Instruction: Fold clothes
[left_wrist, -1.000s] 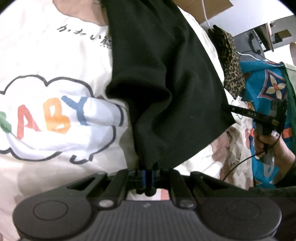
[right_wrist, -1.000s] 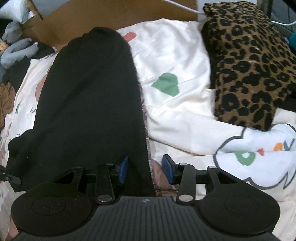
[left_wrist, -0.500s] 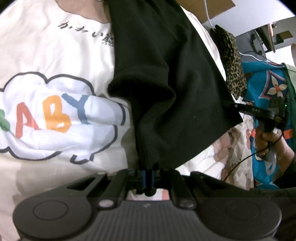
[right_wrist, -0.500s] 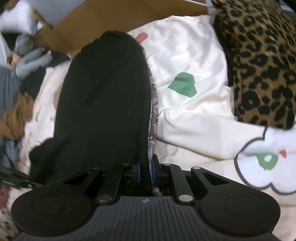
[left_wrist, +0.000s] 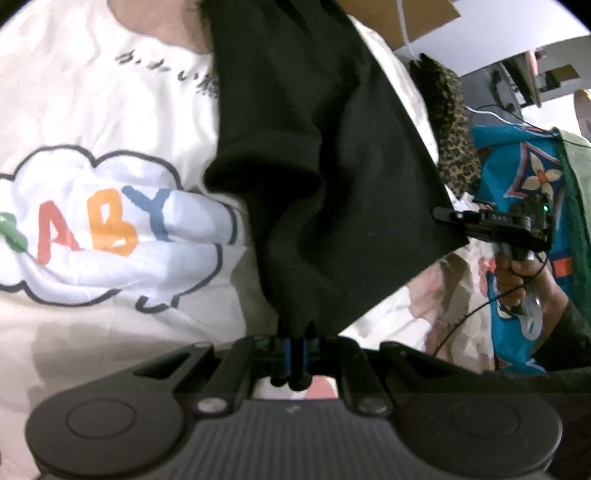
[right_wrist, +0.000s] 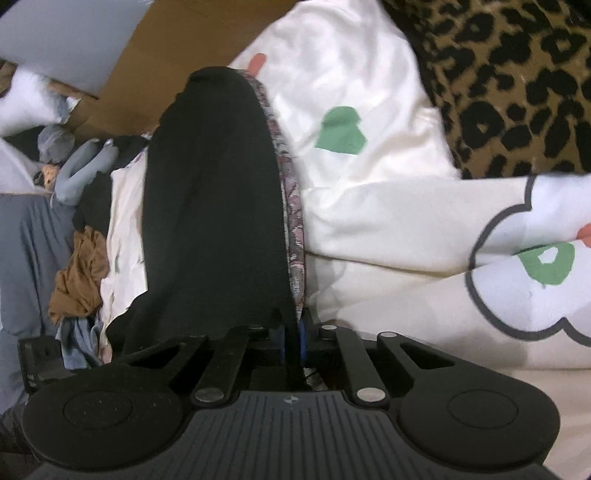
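Note:
A black garment (left_wrist: 332, 166) lies over a white bedsheet (left_wrist: 92, 92) printed with a cloud and coloured letters. My left gripper (left_wrist: 294, 350) is shut on the garment's near corner. My right gripper (right_wrist: 293, 343) is shut on another corner of the black garment (right_wrist: 214, 206), whose patterned inner edge (right_wrist: 293, 206) shows. The right gripper also shows in the left wrist view (left_wrist: 454, 216), pinching the garment's right corner, held by a hand (left_wrist: 517, 273). The cloth is raised between both grippers.
A leopard-print cloth (right_wrist: 509, 81) lies at the far right on the bed, also in the left wrist view (left_wrist: 454, 129). A pile of brown, grey and blue clothes (right_wrist: 74, 229) lies at the left. Cardboard (right_wrist: 155, 70) stands behind. A teal patterned fabric (left_wrist: 524, 177) hangs right.
My right gripper went from open beside the garment's edge to shut on it, then lifted the edge, exposing the patterned underside. My left gripper kept its hold.

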